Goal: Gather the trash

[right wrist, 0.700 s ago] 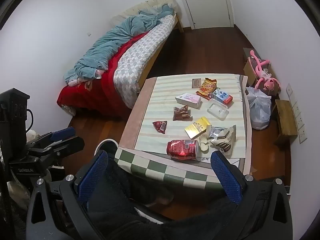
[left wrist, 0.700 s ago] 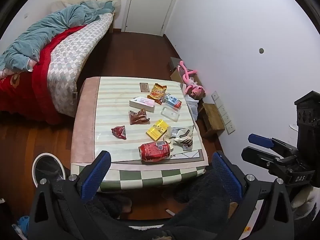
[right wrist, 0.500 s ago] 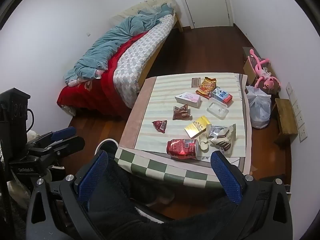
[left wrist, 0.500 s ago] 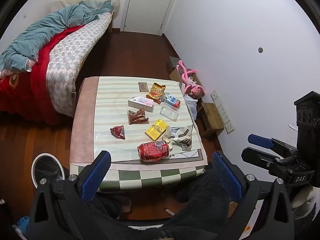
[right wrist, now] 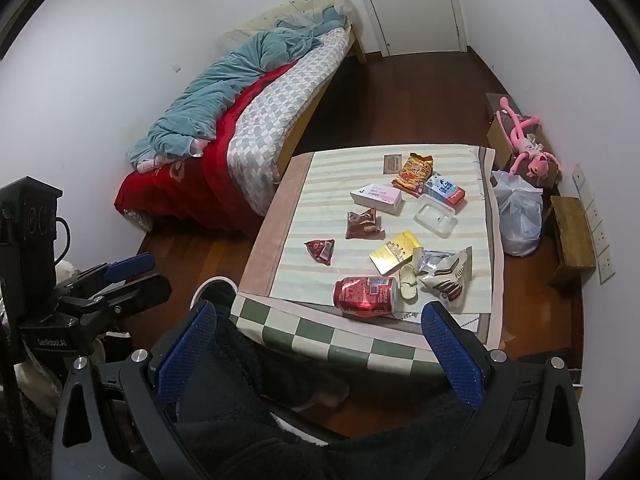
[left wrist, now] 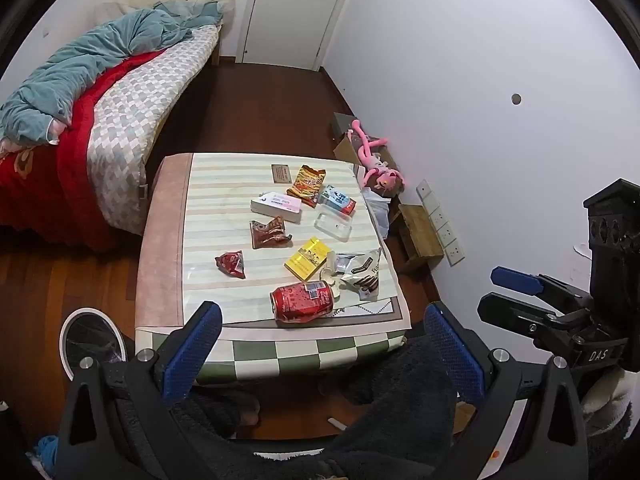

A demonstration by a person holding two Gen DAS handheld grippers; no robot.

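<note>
The worktop (left wrist: pixel 168 240) wears a striped cloth with a checked hem and stands on dark wood floor, beside a bed (left wrist: pixel 120 128) with a teal quilt. A door (left wrist: pixel 296 12) closes the far wall. The trash lies scattered around a red can (left wrist: pixel 303 302) on its side near the near edge: yellow box (left wrist: pixel 307 258), foil wrappers (left wrist: pixel 356 270), a small red packet (left wrist: pixel 231 264) left of the can. A white-rimmed bin (left wrist: pixel 90 344) sits on the floor left of the can. Left tongs (left wrist: pixel 320 354) and right tongs (right wrist: pixel 316 354) gape wide, empty, short of the can. Compared with the earlier frames, nothing on the worktop has moved; the views barely shift.
</note>
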